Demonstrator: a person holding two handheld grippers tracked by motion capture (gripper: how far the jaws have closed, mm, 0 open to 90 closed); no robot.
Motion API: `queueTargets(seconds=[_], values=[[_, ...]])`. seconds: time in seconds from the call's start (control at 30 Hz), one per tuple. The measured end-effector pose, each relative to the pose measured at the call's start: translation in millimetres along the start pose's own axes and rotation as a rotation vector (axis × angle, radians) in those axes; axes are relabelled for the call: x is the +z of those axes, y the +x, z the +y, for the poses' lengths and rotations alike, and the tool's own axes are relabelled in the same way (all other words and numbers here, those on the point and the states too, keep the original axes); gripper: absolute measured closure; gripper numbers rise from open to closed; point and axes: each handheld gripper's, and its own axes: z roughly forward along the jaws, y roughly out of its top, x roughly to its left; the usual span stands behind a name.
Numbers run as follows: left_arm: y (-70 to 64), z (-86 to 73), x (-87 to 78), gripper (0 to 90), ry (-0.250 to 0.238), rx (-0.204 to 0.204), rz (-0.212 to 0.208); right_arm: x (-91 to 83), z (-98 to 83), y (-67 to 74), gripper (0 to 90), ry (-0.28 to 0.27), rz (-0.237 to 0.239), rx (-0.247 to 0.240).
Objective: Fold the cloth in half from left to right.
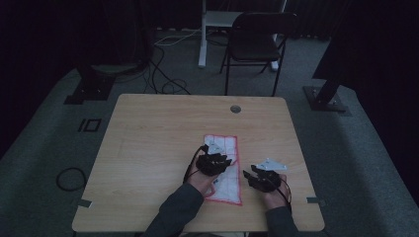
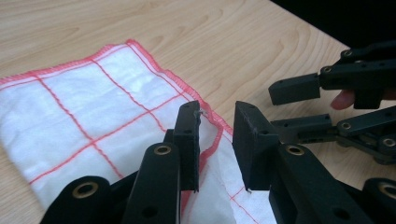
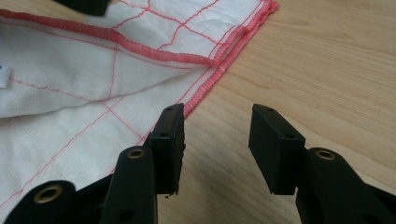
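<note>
On the bench (image 1: 148,148), right of its middle and close to my side, lies the cloth (image 1: 225,170): white, with a thin red grid and a red stitched hem. It is folded into a long strip whose long axis runs from me toward the far edge. At the end nearest me a small white tag (image 3: 2,76) shows on the cloth in the right gripper view; I cannot read any writing on it. In that view one hemmed layer lies over another, its edge crossing the lower layer at a slant. The weave looks soft and slightly creased.

My left gripper (image 2: 217,140) hangs over the cloth's right edge, fingers (image 2: 189,140) standing partly apart with nothing pressed between them; the red hem passes just under the gap. No earlier look tells me more about them.

My right gripper (image 3: 217,144) sits just beside the cloth on its right, fingers (image 3: 170,144) spread to a middling gap over bare wood, the left one at the hem and gripping nothing. In the left gripper view, the right gripper lies near, off the cloth.
</note>
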Motion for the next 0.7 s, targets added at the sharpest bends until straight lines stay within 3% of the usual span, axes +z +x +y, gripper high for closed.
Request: queueTargets(seconds=[0.23,0.5,0.7], values=[[9.0,-4.2,-22.1,70.6,-0.030,-0.012,0.030,1.8,1.0,2.7,55.6,0.005,0.002,-0.013],[25.2,-20.8,-42.4,70.8,-0.048,-0.076,0.055,1.8,1.4,3.7,55.6,0.005,0.002,-0.013],[30.6,-30.5,-52.9,71.5,-0.051,-0.091,0.067,1.6,1.3,4.0,55.6,0.005,0.003,-0.016]])
